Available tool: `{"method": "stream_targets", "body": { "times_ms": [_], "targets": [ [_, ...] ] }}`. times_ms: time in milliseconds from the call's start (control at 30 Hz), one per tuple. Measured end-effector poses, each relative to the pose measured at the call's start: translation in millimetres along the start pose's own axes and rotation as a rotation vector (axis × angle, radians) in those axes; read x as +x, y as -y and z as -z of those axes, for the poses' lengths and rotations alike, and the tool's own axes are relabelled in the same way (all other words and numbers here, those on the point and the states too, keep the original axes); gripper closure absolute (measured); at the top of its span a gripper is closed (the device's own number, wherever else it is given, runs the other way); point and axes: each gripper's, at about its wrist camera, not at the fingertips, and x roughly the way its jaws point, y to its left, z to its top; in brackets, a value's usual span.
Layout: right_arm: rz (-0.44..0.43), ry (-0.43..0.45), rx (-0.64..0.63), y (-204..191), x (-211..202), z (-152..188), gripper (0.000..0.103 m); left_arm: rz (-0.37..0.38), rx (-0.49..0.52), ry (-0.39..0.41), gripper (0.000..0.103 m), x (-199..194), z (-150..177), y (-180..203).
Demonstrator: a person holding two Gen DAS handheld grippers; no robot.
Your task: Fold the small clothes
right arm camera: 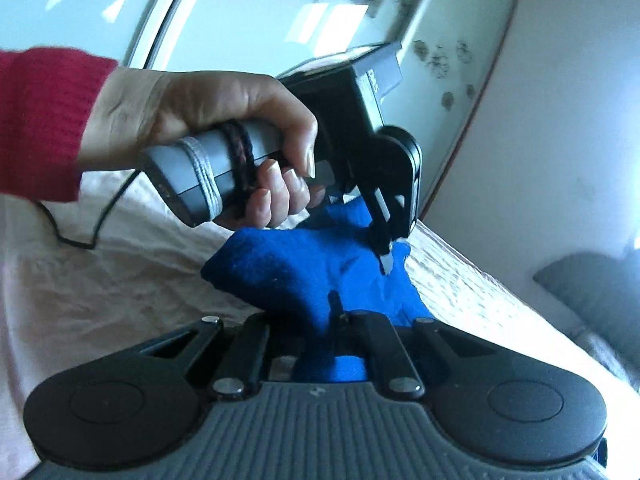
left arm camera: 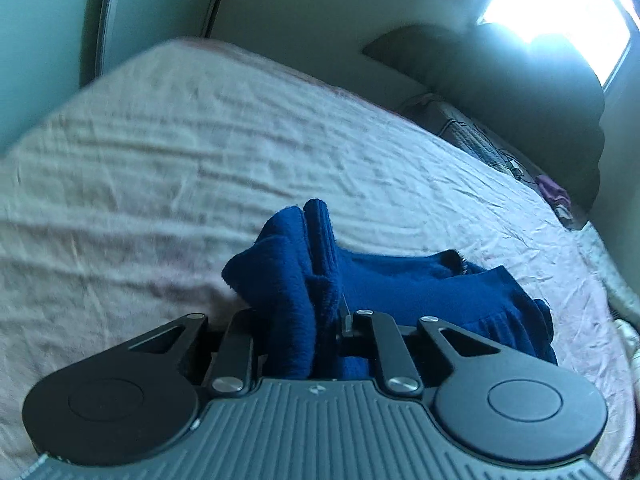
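Two grippers pinch one blue knit garment [left arm camera: 400,280]: the left gripper [left arm camera: 320,320] is clenched on a bunched edge, the right gripper [right arm camera: 334,320] on another part. A hand [right arm camera: 208,120] in a red sleeve [right arm camera: 44,120] holds the left gripper's handle. Around the raised garment, the bed [left arm camera: 160,140] has a wrinkled pale sheet lying bare out to its far edge by the wall [left arm camera: 304,16].

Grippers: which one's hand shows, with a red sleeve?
The left gripper, seen from the right wrist: a red-sleeved hand holds it. The right gripper shows no hand.
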Motion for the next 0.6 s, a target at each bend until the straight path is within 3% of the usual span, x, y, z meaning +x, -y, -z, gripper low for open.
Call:
{"method": "stream_targets", "body": {
  "times_ms": [333,600],
  "targets": [
    [0.042,0.044,0.194,50,-45,12,0.096,-0.032,0.046,0.096,0.086,-29,-13,70],
    [0.111,0.076,0.371,88,-80,31,0.096,-0.031,0.086,0.118,0.086,-22,-19,118]
  ]
}}
